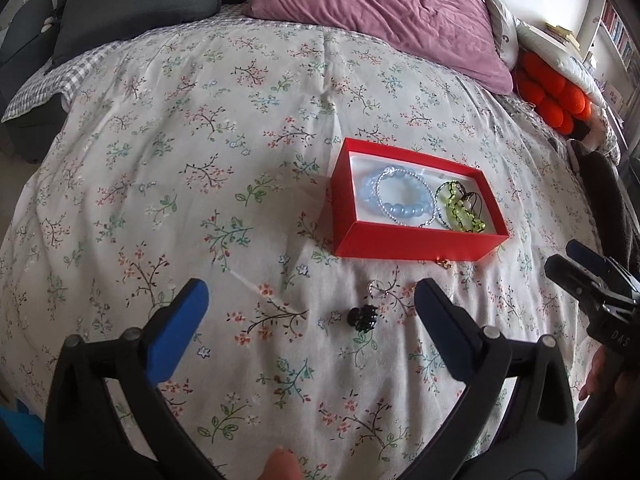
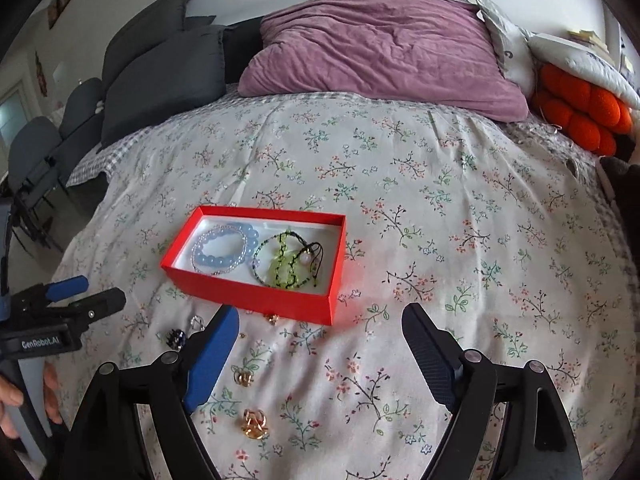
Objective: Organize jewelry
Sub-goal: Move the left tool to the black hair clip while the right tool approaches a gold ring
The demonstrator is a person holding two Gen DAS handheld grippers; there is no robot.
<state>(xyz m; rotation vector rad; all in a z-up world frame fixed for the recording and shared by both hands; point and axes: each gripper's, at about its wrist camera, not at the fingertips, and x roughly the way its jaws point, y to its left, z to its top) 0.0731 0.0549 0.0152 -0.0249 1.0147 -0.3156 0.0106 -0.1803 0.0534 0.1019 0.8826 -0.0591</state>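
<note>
A red box (image 1: 416, 246) (image 2: 248, 300) lies on the floral bedspread. It holds a pale blue bead bracelet (image 1: 396, 200) (image 2: 224, 252) and a green beaded piece with a black cord (image 1: 460, 208) (image 2: 286, 266). In front of the box lie a small black piece (image 1: 363, 317) (image 2: 176, 338), a silver ring (image 1: 376, 289) (image 2: 196, 322) and gold pieces (image 2: 254, 424) (image 2: 244, 378) (image 2: 273, 318). My left gripper (image 1: 310, 308) is open above the black piece. My right gripper (image 2: 320, 328) is open near the box's front edge; it also shows at the right edge of the left wrist view (image 1: 576, 264).
A purple pillow (image 2: 384, 48) and dark grey cushions (image 2: 160, 80) lie at the head of the bed. An orange knotted cushion (image 2: 580, 108) sits at the right. Grey chairs (image 2: 32, 152) stand left of the bed.
</note>
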